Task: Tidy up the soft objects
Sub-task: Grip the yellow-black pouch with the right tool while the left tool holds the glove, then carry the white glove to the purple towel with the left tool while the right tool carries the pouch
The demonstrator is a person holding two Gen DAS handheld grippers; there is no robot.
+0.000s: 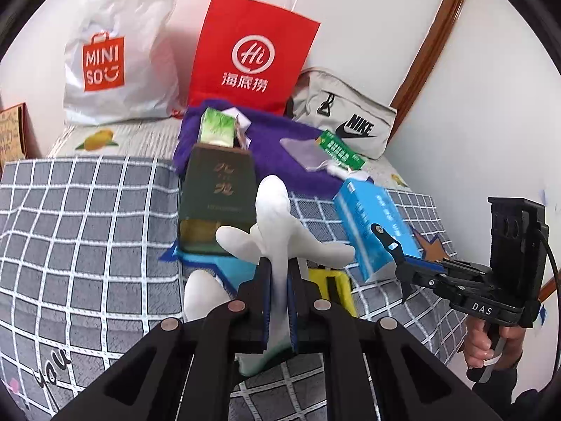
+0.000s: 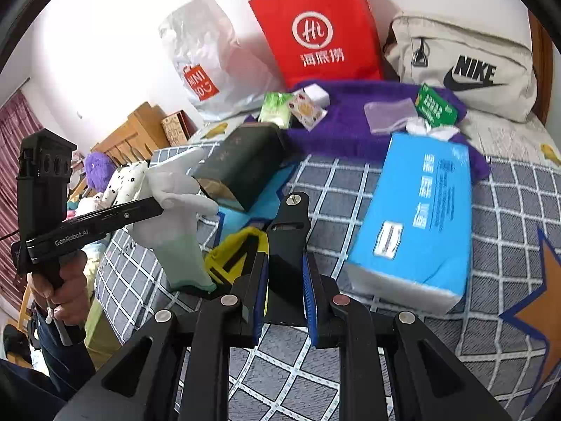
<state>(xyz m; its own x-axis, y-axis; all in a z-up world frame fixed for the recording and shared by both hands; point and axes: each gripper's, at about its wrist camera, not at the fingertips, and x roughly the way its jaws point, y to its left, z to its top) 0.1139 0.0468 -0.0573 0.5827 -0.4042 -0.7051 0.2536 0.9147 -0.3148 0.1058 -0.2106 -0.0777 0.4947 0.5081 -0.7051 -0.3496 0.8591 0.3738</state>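
I have the left gripper (image 1: 279, 282) clamped on the white glove (image 1: 277, 231), the right gripper (image 2: 283, 280) pinching a black-and-yellow strap (image 2: 242, 252), lifting both clear of the bed (image 1: 87, 210).

Colours on a grey bedspread (image 1: 87, 217) checked in white

A white glove (image 1: 277, 242) shades to pale green at the cuff; near it lie a blue tissue pack (image 2: 417, 217), a dark green box (image 1: 217, 200), a purple blanket (image 2: 354, 119), a yellow-and-black strap (image 2: 238, 256), a red paper bag (image 1: 252, 56) with white lettering, and a beige bag (image 2: 466, 66) with black logo.

glove (image 1: 277, 231): matt white cloth | blanket (image 1: 291, 147): fuzzy purple | tissue pack (image 2: 420, 217): glossy plastic
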